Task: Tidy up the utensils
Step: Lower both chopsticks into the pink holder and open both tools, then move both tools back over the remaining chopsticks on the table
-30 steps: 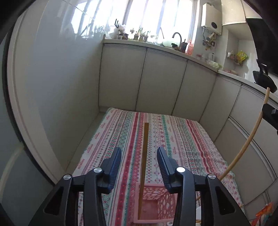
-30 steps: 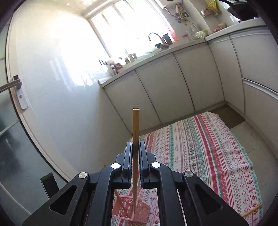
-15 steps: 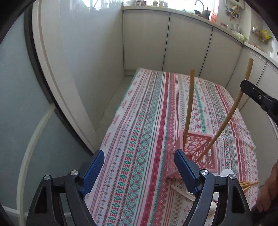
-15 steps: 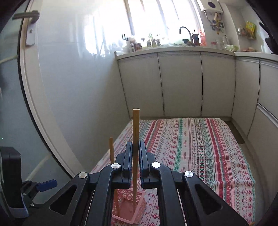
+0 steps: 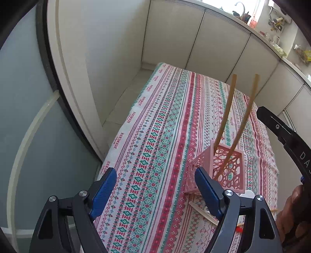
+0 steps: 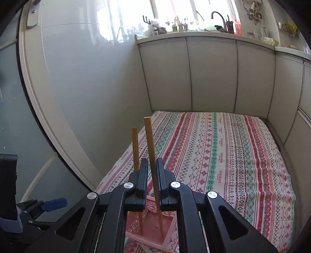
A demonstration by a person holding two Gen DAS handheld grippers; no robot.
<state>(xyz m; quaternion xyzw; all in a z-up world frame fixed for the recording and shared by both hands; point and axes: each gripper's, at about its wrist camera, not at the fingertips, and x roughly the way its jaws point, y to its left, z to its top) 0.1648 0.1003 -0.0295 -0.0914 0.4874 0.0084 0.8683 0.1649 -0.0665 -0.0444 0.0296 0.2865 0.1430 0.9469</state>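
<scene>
- Standing in a pink lattice basket (image 5: 231,171) on a striped patterned tablecloth (image 5: 155,136), two long wooden chopsticks (image 5: 225,114) are seen leaning apart, their upper ends fanned toward the far side of the table.
- The left gripper (image 5: 155,186) is held low over the near left part of the cloth, its blue-padded fingers (image 5: 105,184) spread wide with nothing between them; the basket is seen just beyond its right finger.
- The right gripper (image 6: 151,175) is seen poised directly above the basket (image 6: 149,231), its black fingers drawn near together around one chopstick (image 6: 150,151); a thin gap can be made out on either side of the stick, so a firm clamp cannot be confirmed.
- A second chopstick (image 6: 135,148) is shown just left of that gripper, its lower end resting on the basket floor beside the first.
- More chopsticks (image 5: 204,214) are seen lying flat on the cloth at the near right, just in front of the basket, partly hidden by the left gripper's finger, next to a small white object too obscured to identify.
- A hand (image 5: 293,216) is glimpsed at the right edge of the left wrist view.
- Cream cabinet doors (image 6: 211,74) are seen beyond the table's far end, under a counter with a tap (image 6: 218,17) against bright windows.
</scene>
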